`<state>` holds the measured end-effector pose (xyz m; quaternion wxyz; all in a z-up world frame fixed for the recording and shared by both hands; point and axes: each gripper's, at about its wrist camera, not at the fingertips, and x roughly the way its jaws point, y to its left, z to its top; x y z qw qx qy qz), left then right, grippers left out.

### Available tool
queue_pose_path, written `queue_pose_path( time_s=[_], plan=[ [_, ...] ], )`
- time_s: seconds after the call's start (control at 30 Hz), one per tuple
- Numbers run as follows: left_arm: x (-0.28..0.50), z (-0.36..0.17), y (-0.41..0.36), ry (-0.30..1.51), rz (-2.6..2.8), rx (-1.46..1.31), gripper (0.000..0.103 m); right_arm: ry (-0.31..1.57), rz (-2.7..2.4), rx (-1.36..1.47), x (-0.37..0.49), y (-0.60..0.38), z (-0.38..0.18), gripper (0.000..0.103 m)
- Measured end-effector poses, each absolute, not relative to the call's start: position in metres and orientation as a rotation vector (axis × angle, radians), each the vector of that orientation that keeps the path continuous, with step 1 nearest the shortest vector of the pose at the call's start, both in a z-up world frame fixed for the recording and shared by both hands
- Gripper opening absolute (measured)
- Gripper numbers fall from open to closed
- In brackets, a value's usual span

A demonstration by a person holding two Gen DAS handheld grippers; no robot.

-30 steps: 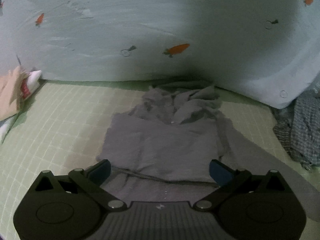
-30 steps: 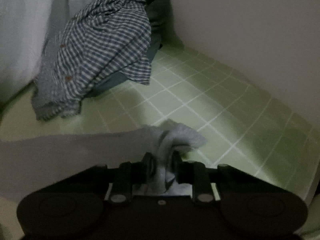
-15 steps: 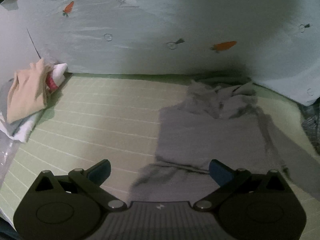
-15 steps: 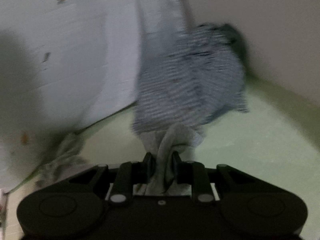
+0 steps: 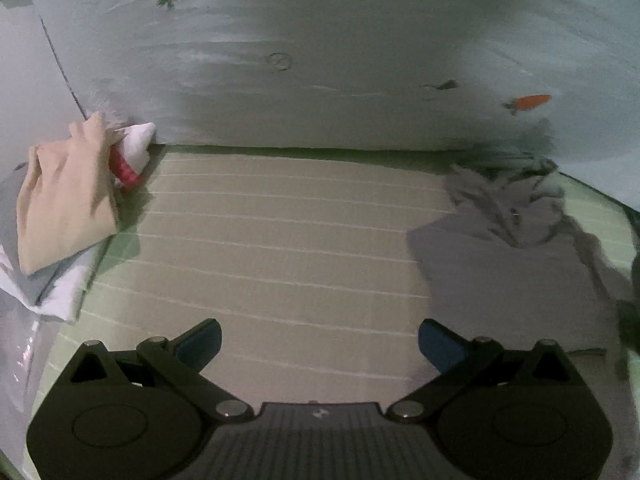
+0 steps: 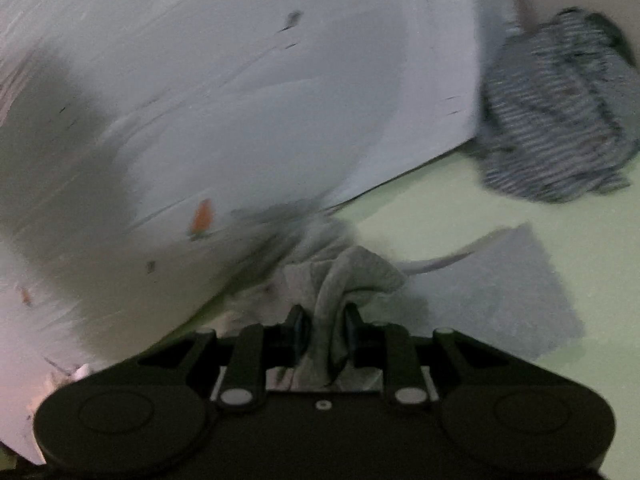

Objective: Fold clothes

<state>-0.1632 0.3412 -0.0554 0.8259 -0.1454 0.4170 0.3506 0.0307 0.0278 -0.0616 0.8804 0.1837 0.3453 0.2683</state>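
Note:
A grey hoodie [image 5: 504,264] lies spread on the green checked bed sheet [image 5: 280,240], at the right of the left wrist view, its hood bunched toward the quilt. My left gripper [image 5: 320,340] stands open over bare sheet to the left of it, nothing between its blue pads. In the right wrist view my right gripper [image 6: 324,328] is shut on a bunched grey sleeve end [image 6: 344,276] of the hoodie, lifted above the sheet; a flat part of the garment [image 6: 500,300] lies behind it to the right.
A pale quilt with carrot prints [image 5: 320,60] rises along the far side. Folded beige and white clothes [image 5: 68,200] lie at the left edge. A checked shirt heap [image 6: 560,120] sits in the far right corner by the wall.
My left gripper has swung left, so the hoodie slid from centre to the right of its view. My right gripper carried the sleeve leftward, and the checked shirt moved to its upper right.

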Motion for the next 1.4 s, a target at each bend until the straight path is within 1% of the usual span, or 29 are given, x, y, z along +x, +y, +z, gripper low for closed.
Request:
queue_pose_path(
  time_s=[0.23, 0.43, 0.73, 0.97, 1.13, 1.4],
  plan=[
    [-0.182, -0.065, 0.398, 0.912, 0.752, -0.322, 0.103, 0.755, 0.656, 0.376, -0.007, 0.117, -0.067, 0.022],
    [-0.199, -0.075, 0.429, 0.933, 0.766, -0.348, 0.103, 0.810, 0.743, 0.360, -0.031, 0.180, -0.077, 0.022],
    [-0.205, -0.090, 0.449, 0.972, 0.768, -0.367, 0.103, 0.890, 0.850, 0.261, -0.049, 0.246, -0.096, 0.022],
    [-0.203, -0.084, 0.434, 0.967, 0.769, -0.338, 0.103, 0.906, 0.863, 0.271, -0.046, 0.243, -0.101, 0.022],
    [-0.196, -0.076, 0.410, 0.963, 0.783, -0.333, 0.103, 0.871, 0.857, 0.275, -0.031, 0.214, -0.087, 0.022],
    [-0.166, -0.071, 0.356, 0.939, 0.798, -0.355, 0.103, 0.778, 0.814, 0.117, 0.006, 0.148, -0.069, 0.022]
  ],
)
